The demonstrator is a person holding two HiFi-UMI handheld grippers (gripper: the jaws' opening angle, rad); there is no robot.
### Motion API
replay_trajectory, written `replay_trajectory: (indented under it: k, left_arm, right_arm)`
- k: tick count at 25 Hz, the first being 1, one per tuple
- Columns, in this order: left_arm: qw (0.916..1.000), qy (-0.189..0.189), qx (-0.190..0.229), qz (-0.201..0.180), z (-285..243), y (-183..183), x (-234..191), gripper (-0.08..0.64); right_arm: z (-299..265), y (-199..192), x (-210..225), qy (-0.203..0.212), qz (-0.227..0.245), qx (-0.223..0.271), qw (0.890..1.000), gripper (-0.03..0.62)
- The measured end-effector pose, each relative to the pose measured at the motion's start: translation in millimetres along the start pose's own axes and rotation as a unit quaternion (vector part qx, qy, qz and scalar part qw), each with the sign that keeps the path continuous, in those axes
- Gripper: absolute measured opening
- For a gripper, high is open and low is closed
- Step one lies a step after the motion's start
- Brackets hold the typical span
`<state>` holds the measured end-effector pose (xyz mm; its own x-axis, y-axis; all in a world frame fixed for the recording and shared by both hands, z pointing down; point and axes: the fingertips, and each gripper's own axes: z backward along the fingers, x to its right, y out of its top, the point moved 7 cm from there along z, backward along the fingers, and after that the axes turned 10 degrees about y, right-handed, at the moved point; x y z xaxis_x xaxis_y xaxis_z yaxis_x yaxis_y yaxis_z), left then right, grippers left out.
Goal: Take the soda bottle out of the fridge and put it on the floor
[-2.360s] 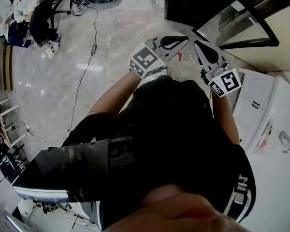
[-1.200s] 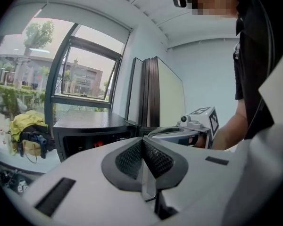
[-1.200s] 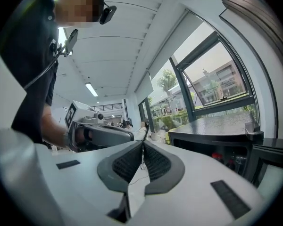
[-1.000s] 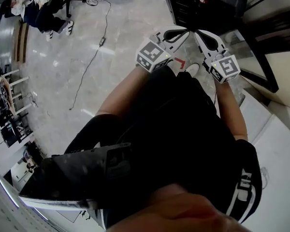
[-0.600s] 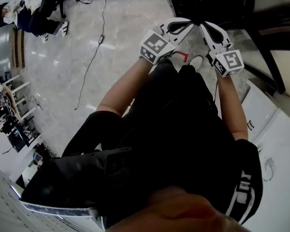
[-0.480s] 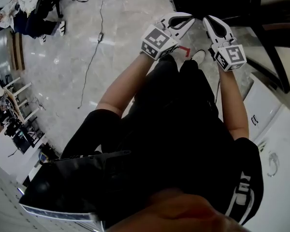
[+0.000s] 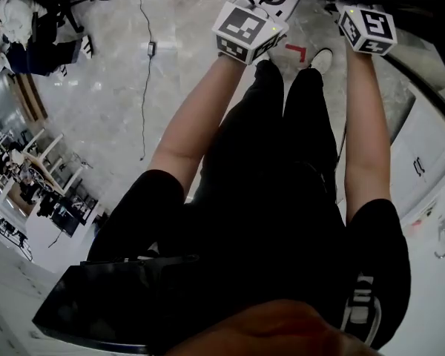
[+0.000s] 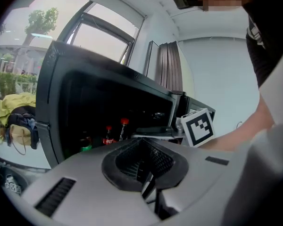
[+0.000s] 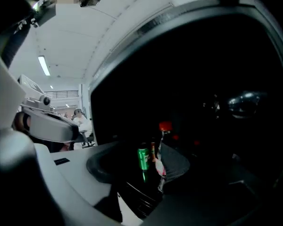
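In the right gripper view a soda bottle with a red cap stands in the dark fridge, next to a green can. My right gripper points at them from a short way off. Its jaws are opening and nothing is between them. The left gripper view shows two red-capped bottles and the can on a fridge shelf. My left gripper is shut and empty, level with the right gripper's marker cube. In the head view both marker cubes sit at the top edge and the jaws are cut off.
The fridge door stands open at the left. A red tape mark and the person's shoe are on the marble floor below the grippers. A cable trails across the floor at the left. White cabinets stand at the right.
Both grippers have moved forward toward the fridge and now sit at the top edge of the head view. The fridge has passed out of that view.
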<state>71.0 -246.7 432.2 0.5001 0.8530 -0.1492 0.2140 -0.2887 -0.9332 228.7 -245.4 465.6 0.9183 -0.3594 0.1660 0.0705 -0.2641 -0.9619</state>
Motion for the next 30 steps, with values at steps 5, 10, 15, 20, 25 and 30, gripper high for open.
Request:
replay_trajectory:
  k: [5,10,15,20,25,30]
  left_arm:
    - [0.9999,-0.006,0.001,0.01,-21.7,-15.6,-11.5,0.0]
    - [0.9997,-0.004,0.002,0.022,-33.6,-28.3,-23.4,0.0]
    - [0.9994,0.0,0.002,0.033,-40.4,-34.7,-29.3,0.0]
    - [0.9993,0.007,0.006,0.037,-41.7,-36.5,-33.3,0.0]
    - [0.9985,0.029,0.011,0.046,-30.7,-36.4,-29.7,0.0]
    - [0.9955,0.071,0.008,0.063,-9.1,-43.0,-20.8,0.0]
  right_arm:
    - [-29.6,-16.0,37.2,-0.052,-0.004,0.014,0.999,0.29]
    - [-55.7,-15.7,57.0,-0.048,0.007,0.018,0.999,0.302]
    - [-74.5,-14.2,63.6,-0.036,0.026,0.011,0.999,0.302]
    - [-80.7,-12.4,66.5,-0.03,0.038,0.006,0.999,0.302]
    - [-65.1,-12.8,54.3,-0.005,0.055,-0.005,0.998,0.301]
    - [-37.1,-5.5,17.1,0.046,0.067,0.006,0.997,0.301]
